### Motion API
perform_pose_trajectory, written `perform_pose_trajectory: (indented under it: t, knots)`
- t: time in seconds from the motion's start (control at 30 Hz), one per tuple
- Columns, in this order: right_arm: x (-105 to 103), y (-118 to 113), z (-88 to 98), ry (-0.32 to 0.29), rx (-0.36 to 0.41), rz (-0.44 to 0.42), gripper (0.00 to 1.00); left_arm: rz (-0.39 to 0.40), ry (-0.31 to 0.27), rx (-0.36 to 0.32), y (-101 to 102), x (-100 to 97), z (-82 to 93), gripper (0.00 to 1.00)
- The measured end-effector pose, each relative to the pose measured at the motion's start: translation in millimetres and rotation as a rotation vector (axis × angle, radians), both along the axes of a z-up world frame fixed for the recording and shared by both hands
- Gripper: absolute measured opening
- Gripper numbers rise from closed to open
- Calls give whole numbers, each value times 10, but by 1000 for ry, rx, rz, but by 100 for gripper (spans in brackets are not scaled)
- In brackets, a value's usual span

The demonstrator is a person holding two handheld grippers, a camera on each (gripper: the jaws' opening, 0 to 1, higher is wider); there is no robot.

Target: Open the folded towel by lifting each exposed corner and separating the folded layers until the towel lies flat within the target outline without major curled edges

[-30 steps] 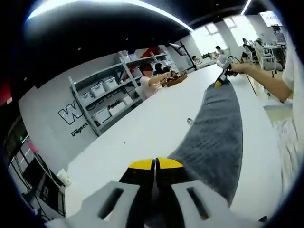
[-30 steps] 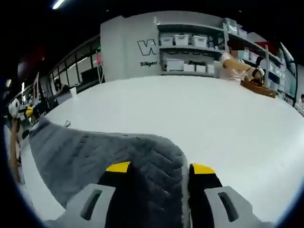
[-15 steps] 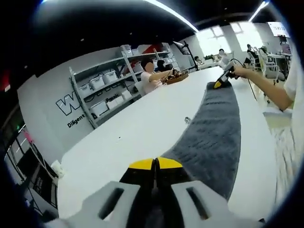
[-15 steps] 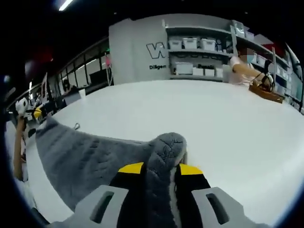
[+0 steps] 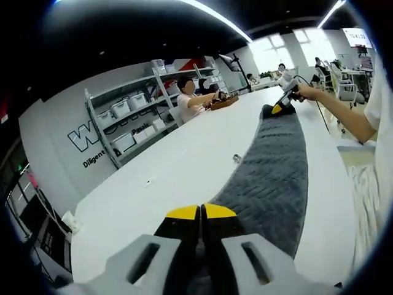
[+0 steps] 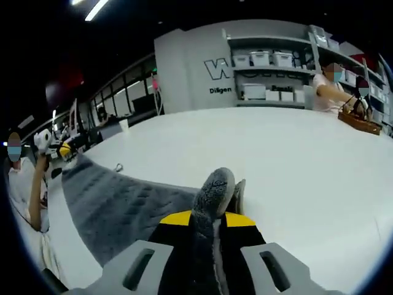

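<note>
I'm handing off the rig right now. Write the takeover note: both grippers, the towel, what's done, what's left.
Left gripper: shut on one end of the grey ribbed towel.
Right gripper: shut on the opposite end, fabric bunched up between its jaws.
Towel: stretched long and narrow between the two grippers over the white table; a small loop tag sits at its far edge.
Done: both ends gripped.
Left: spread it flat; no target outline can be made out.

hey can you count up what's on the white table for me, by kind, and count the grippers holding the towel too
Grey towel: 1
Small metal clip-like thing beside the towel: 1
Brown basket at the far end, by a seated person: 1
Grippers shut on the towel: 2, the left gripper and the right gripper
White table: 1
Total: 6
</note>
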State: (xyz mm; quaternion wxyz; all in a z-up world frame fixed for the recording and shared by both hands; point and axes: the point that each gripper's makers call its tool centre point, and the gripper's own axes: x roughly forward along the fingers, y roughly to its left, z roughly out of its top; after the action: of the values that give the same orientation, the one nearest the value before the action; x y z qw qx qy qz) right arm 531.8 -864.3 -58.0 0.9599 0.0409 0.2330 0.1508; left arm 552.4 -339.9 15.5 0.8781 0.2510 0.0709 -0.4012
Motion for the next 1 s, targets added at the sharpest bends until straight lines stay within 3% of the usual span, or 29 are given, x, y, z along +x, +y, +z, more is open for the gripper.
perform_pose_trajectory:
  t: [0.07, 0.2, 0.37, 0.5, 0.6, 0.8, 1.0]
  knots:
    - [2, 17, 18, -4, 0, 2, 11, 4, 3, -9, -10, 16, 0, 5]
    - [20, 41, 76, -17, -19, 9, 10, 31, 33, -48, -18, 70, -7, 22]
    - [21, 99, 131, -37, -49, 38, 10, 30, 35, -91, -70, 87, 21, 32]
    - [5, 175, 139, -42, -60, 74, 11, 39, 36, -132, -149, 87, 28, 49]
    - [-12, 202, 113, -33, -77, 87, 11, 25, 82, -164, -244, 32, 0, 54]
    - [-40, 203, 107, -23, -82, 90, 11, -10, 82, -156, -453, -54, -38, 57]
    - [-43, 290, 122, -22, -107, 115, 10, -44, 82, -153, -761, -157, -57, 77]
